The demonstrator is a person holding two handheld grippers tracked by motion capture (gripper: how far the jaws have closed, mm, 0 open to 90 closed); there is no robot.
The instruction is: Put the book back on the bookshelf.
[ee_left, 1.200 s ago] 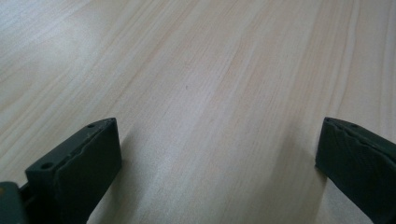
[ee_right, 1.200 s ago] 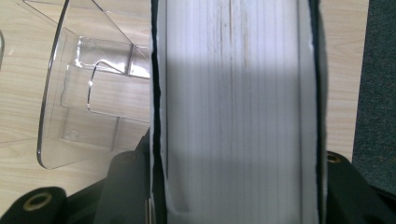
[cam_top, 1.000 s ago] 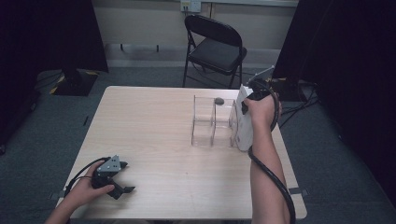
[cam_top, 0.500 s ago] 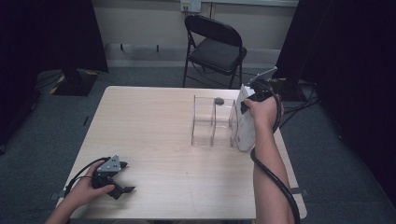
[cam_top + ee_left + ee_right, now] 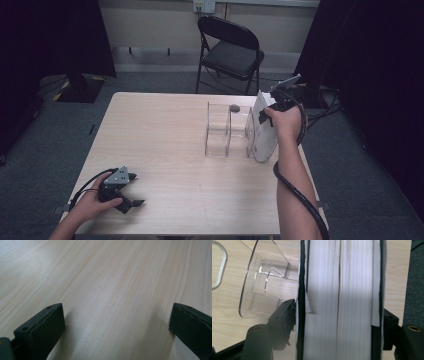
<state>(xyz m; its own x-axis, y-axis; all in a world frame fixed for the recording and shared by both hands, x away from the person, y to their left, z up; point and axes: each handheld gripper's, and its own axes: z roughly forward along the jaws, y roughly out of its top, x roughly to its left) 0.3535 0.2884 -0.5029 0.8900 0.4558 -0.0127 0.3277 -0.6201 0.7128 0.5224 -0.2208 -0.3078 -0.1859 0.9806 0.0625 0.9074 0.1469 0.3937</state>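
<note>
White thick book (image 5: 264, 134), paper block with dark covers, is held upright at the right edge of the worktop (image 5: 165, 135), just beside the right end of a clear plastic compartmented organiser (image 5: 227, 131). In the right gripper view the book's page edges (image 5: 339, 300) are seen clamped between the two black jaws of the right tool (image 5: 338, 327), one jaw on each cover; the clear organiser's wall (image 5: 265, 285) is seen just beside it. The right hand (image 5: 285, 121) is seen wrapped round the right tool (image 5: 274, 102) above the book. A small grey rounded object (image 5: 234, 107) is noted at the organiser's far side; what it is cannot be told. Left tool (image 5: 131, 192) is held low by the left hand (image 5: 97, 202) near the near-left corner of the light wooden worktop. Its jaws are spread wide over bare wood (image 5: 112, 290), nothing between them. A black folding chair (image 5: 231, 50) is noted beyond the far edge.
</note>
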